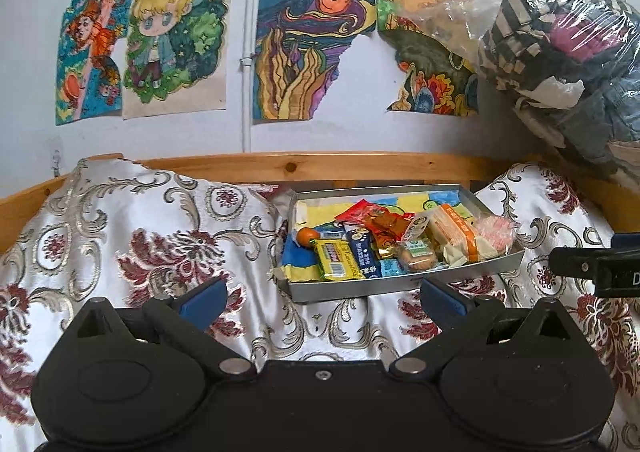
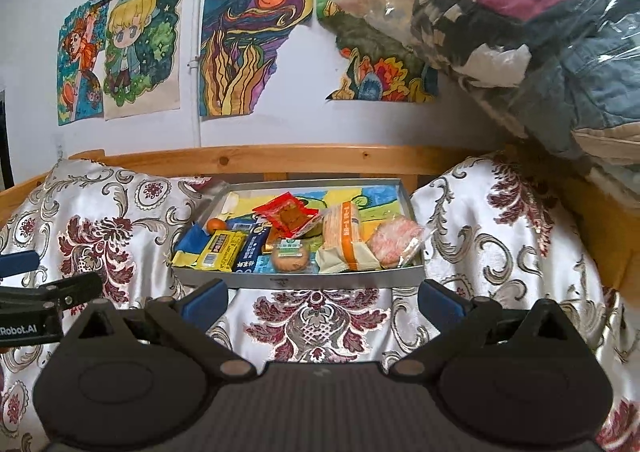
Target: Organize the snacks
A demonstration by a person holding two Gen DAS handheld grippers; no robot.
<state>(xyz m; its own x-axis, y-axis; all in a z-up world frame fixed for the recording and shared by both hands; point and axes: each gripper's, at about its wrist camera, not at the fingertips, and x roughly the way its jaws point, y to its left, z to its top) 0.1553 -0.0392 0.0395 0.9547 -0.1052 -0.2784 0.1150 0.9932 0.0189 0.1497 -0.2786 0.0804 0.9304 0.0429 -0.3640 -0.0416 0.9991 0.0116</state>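
Both the left tool (image 1: pixel 324 298) and right tool (image 2: pixel 322 298) hover with fingers spread apart and empty, just before the snack-filled tray (image 2: pixel 304 280) on the bed (image 2: pixel 316 320).

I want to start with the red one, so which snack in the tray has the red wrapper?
The flat red packet lying on top near the tray's middle; neighbours are yellow, blue, orange-and-white or pink.

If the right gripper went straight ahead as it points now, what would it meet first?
Probably the near wall of the tray, which sits straight ahead between the open fingers of the right gripper. Only the patterned cloth lies before it. Depth is hard to judge; aimed slightly higher, it would meet the snacks.
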